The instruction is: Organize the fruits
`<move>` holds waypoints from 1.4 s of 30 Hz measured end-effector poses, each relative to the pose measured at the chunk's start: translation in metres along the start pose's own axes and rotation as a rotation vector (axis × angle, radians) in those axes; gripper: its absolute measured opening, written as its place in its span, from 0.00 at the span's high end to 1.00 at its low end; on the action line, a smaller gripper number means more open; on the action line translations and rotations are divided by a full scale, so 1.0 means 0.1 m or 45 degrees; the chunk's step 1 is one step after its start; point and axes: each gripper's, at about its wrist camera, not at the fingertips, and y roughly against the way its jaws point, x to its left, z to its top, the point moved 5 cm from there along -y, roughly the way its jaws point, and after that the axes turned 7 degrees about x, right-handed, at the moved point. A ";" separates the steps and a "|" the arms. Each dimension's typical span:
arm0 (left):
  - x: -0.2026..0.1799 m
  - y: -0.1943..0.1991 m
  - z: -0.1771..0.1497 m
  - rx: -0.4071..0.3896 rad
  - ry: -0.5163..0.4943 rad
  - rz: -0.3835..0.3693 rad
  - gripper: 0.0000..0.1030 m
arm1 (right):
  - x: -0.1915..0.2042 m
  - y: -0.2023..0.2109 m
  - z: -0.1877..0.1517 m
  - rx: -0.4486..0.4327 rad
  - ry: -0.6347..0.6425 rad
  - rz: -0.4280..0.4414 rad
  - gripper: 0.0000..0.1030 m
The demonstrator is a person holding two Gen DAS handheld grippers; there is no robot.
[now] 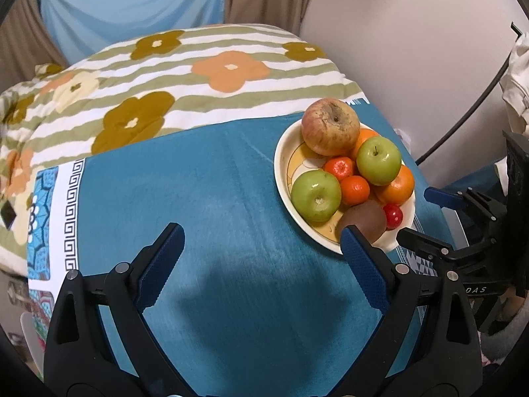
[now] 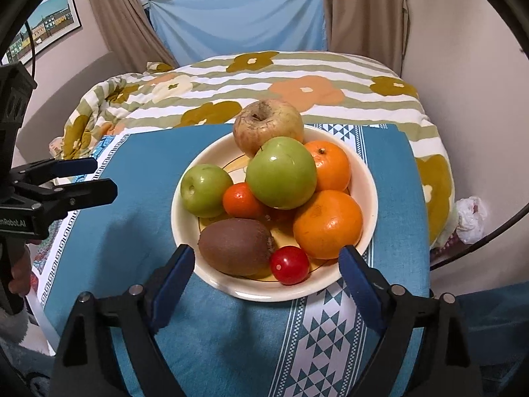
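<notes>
A bowl [image 2: 370, 178] is being borne by the cloth-covered table [image 2: 139, 231], toward its right side, with a quilt [image 2: 297, 79] lying behind. In the bowl, a kiwi [image 2: 236, 246] and a cherry tomato [image 2: 289, 264] are sitting at the front, side by side. Behind them, two oranges [image 2: 327, 223], apples [image 2: 281, 172] and small mandarins [image 2: 241, 200] are being piled together. The largest apple [image 2: 267, 124] is sitting at the back.

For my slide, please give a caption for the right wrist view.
Open right gripper facing a cream bowl of apples, oranges, a kiwi and a small red fruit.
</notes>
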 end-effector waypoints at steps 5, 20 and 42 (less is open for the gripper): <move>-0.05 0.11 -0.01 -0.036 0.038 0.037 0.03 | 0.00 0.08 0.05 -0.026 0.033 0.008 0.16; 0.17 1.16 -0.22 -0.238 0.192 0.191 0.00 | 0.48 0.93 0.27 -0.166 -0.040 -0.044 0.00; 0.45 2.53 -1.09 -0.544 0.164 0.340 0.00 | 1.38 1.88 -0.18 -0.317 -0.144 -0.205 0.00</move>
